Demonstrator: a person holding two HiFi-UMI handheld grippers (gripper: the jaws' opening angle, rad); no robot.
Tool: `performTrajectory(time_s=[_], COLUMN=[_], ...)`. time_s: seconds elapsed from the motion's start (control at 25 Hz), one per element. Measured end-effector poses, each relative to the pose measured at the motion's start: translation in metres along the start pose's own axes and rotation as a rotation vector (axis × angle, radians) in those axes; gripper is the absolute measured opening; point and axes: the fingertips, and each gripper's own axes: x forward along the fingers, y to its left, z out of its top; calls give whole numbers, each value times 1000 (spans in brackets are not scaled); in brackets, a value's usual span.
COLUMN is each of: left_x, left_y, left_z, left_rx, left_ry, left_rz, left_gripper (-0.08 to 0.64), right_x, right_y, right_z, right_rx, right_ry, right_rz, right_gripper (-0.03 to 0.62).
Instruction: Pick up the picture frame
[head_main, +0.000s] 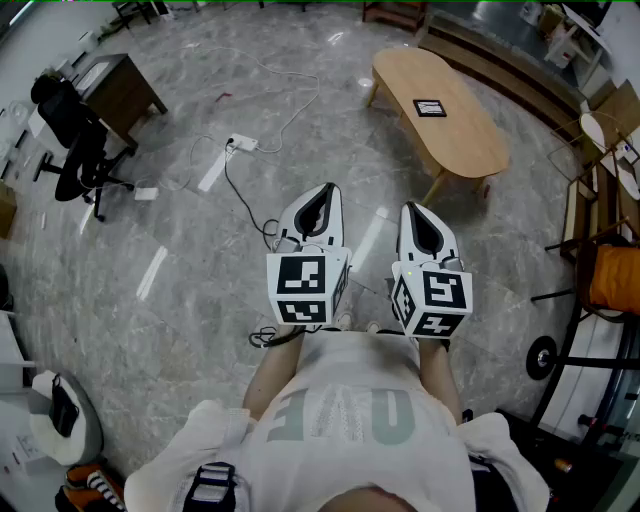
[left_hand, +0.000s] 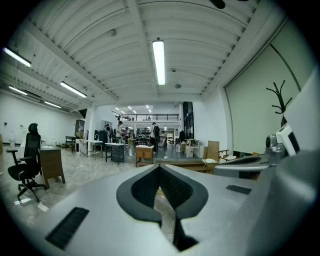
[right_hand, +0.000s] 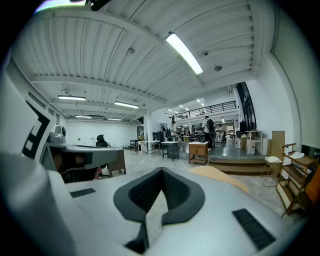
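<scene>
You hold both grippers close in front of your torso, side by side and just apart, with your forearms (head_main: 266, 384) reaching out from your body beneath them. Each gripper's marker cube faces up toward your head.

The left gripper (head_main: 326, 190) points away from you, nearly level and tipped slightly down over the grey marbled floor (head_main: 180, 280). In its own view its black ridged pads (left_hand: 170, 187) meet at the tips, with nothing between them.

The right gripper (head_main: 415, 210) lies parallel to it at much the same slight downward tilt. Its jaws are likewise closed tip to tip on nothing.

The small black-edged picture frame (head_main: 430, 107) lies flat on the long oval light-wood table (head_main: 465, 145). It sits well apart from both grippers, ahead of you and off to your right. The table's pale top (right_hand: 220, 176) shows just past the right gripper's jaws.
</scene>
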Motion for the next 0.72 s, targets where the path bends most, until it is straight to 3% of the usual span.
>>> performTrajectory(time_s=[0.44, 0.72], left_x=[11, 25], left_y=[16, 40], left_z=[2, 0], left_rx=[-9, -24], left_ry=[-8, -10], left_rz=[25, 20], left_gripper=[-2, -2], right_x=[17, 39], right_y=[2, 10], right_z=[6, 8], right_rx=[-19, 23], right_ry=[-16, -31], right_rz=[24, 38], right_gripper=[5, 5])
